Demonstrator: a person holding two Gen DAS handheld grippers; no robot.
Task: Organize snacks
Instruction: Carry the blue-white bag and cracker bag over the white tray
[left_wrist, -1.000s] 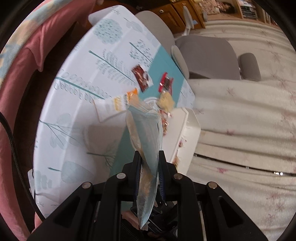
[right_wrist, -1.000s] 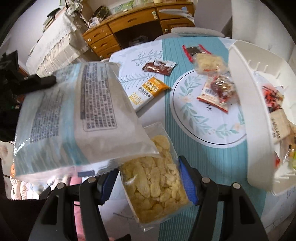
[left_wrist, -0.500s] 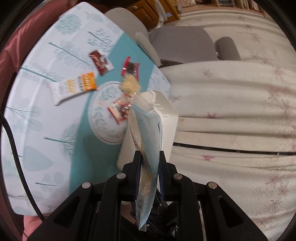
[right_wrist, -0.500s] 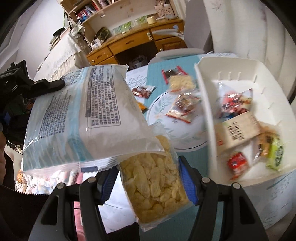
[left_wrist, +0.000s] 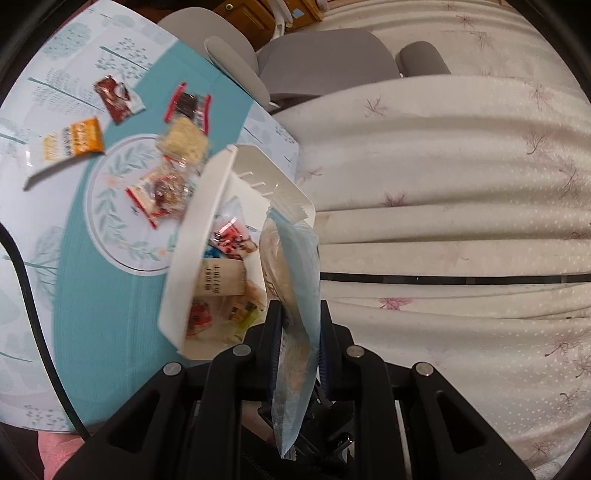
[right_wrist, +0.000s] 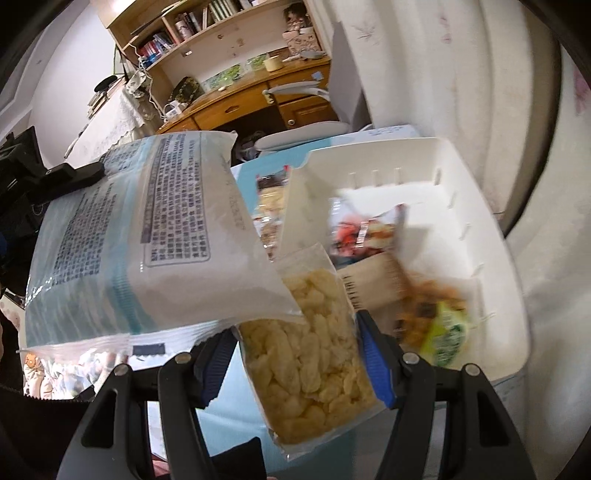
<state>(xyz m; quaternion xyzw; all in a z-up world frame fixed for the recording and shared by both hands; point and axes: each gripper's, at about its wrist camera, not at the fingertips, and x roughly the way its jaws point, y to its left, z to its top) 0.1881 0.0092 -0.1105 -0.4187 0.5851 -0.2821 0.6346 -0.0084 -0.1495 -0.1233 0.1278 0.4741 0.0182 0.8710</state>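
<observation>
My left gripper (left_wrist: 297, 325) is shut on a light blue and white snack bag (left_wrist: 291, 280), seen edge-on, held over the near end of the white bin (left_wrist: 207, 206). That bag also shows in the right wrist view (right_wrist: 147, 236). My right gripper (right_wrist: 299, 354) is shut on a clear bag of pale yellow chips (right_wrist: 310, 354), held beside the white bin (right_wrist: 491, 266). The bin holds several small snack packets (right_wrist: 369, 229). On the table lie an orange packet (left_wrist: 74, 142), a brown packet (left_wrist: 116, 98), a red-edged dark packet (left_wrist: 188, 107), a noodle block (left_wrist: 183, 142) and a red-white packet (left_wrist: 159, 192).
The round table has a teal and white leaf-print cloth (left_wrist: 92, 314). A cream curtain (left_wrist: 443, 221) hangs right behind the bin. Grey chairs (left_wrist: 325, 59) stand at the table's far side. A wooden desk and shelves (right_wrist: 251, 88) stand beyond. A black cable (left_wrist: 26, 280) crosses the left.
Both grippers have moved with their bags from over the table toward the white bin, which is now close under them. The loose packets have not moved.
</observation>
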